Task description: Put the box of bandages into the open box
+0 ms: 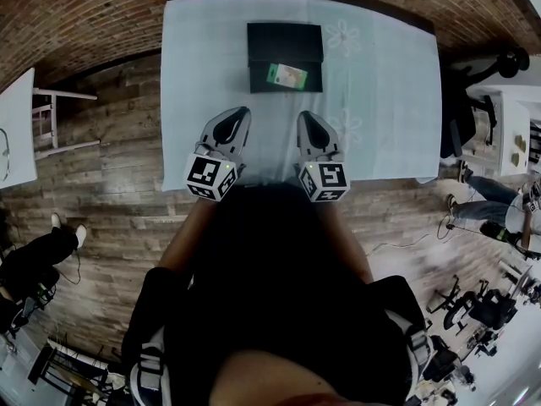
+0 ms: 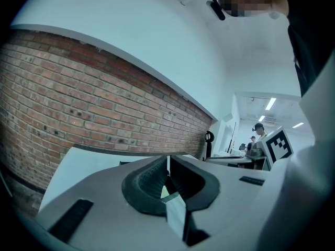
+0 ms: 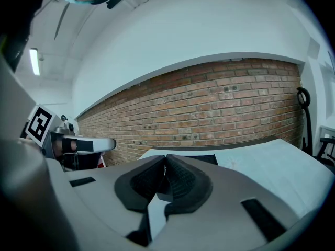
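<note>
A black open box (image 1: 285, 36) lies on the far middle of the pale blue table (image 1: 380, 83). The green box of bandages (image 1: 288, 76) rests inside its near half. My left gripper (image 1: 241, 112) and right gripper (image 1: 306, 117) hover side by side above the table's near edge, well short of the black box. Both are shut, with nothing held. In the left gripper view the jaws (image 2: 168, 161) meet at the tips. The right gripper view shows its jaws (image 3: 165, 158) pressed together, with the black box (image 3: 201, 158) just beyond them.
A brick wall (image 1: 84, 15) runs behind the table. A white stool (image 1: 59, 121) and another white table (image 1: 15, 125) stand to the left. People sit at the right (image 1: 499, 210) and lower left (image 1: 34, 260), with office chairs (image 1: 482, 307) on the wooden floor.
</note>
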